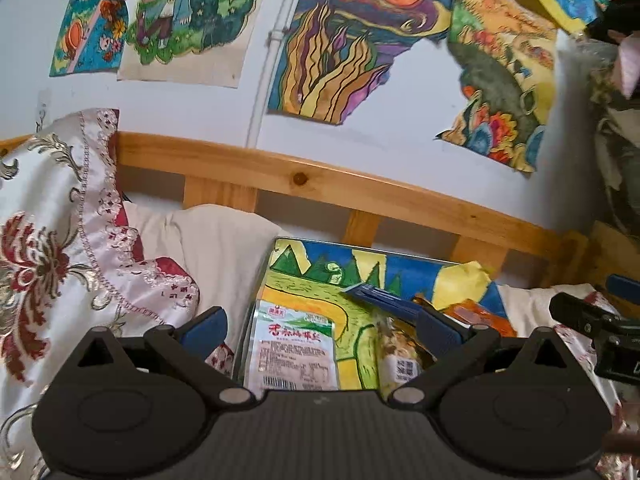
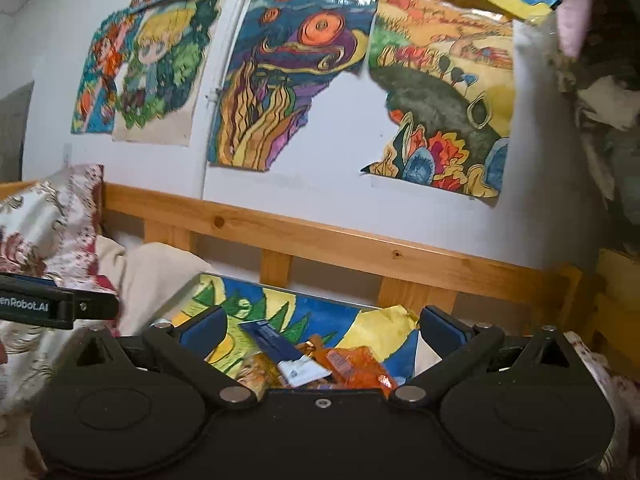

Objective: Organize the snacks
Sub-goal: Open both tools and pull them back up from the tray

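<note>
The snacks lie in a loose cluster on a painted board (image 1: 304, 280) resting on the bed: a white packet with red lettering (image 1: 294, 350) toward the left, a dark blue packet (image 2: 266, 336) across the middle, and orange wrappers (image 2: 352, 364) to the right. The main risk is that the overlapping packets slide on the smooth board when one is pinched, so a tool could lift two at once or push the pile toward the wooden bed rail (image 1: 360, 196). The two tools also stand close together and could collide over the cluster. The left tool (image 1: 320, 328) is released, jaws wide, nothing between them, angled slightly downward over the white packet. The right tool (image 2: 320, 332) is likewise released and empty, pointing nearly level above the orange wrappers. A pale label (image 2: 298, 372) among them is probably another packet, though blur prevents confirmation.
</note>
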A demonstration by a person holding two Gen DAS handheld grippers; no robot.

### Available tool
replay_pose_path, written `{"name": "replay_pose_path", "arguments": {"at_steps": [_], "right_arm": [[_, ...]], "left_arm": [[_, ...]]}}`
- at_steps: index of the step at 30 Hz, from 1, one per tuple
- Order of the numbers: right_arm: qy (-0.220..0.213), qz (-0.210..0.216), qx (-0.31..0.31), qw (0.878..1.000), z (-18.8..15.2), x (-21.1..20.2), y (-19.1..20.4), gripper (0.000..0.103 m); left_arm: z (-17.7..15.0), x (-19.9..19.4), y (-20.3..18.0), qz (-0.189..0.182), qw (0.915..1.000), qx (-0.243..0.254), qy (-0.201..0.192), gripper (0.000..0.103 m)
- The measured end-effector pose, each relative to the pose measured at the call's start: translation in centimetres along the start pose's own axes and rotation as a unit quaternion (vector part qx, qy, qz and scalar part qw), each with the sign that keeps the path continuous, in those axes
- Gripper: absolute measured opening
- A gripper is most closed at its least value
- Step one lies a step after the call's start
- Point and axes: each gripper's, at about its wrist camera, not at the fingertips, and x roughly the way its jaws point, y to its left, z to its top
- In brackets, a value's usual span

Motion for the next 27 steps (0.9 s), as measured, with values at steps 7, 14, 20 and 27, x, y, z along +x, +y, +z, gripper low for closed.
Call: {"name": "replay_pose_path", "arguments": {"at_steps": [7, 14, 20, 27], "right_arm": [[-0.003, 0.0, 0.028, 1.0, -1.6, -5.0, 0.5, 0.102], [0.004, -0.006, 0.05, 0.999, -3.1, -8.5, 0.9, 0.102], [0.01, -0.01, 0.038, 0.999, -4.4, -10.9, 1.6, 0.102], [0.025, -0.008, 0.044, 0.999, -5.9, -12.8, 2.0, 0.102]], "left_arm": [[-1.4, -4.2, -0.3, -0.009, 0.9996, 0.025, -0.012, 0.102], [-3.0, -7.0, -0.4, -0.014, 0.9989, 0.043, -0.007, 0.102], [-4.5, -8.8, -0.4, -0.013, 0.9982, 0.059, 0.0, 0.102], [-6.0, -10.3, 0.1, -0.012, 0.9978, 0.065, 0.009, 0.102]]}}
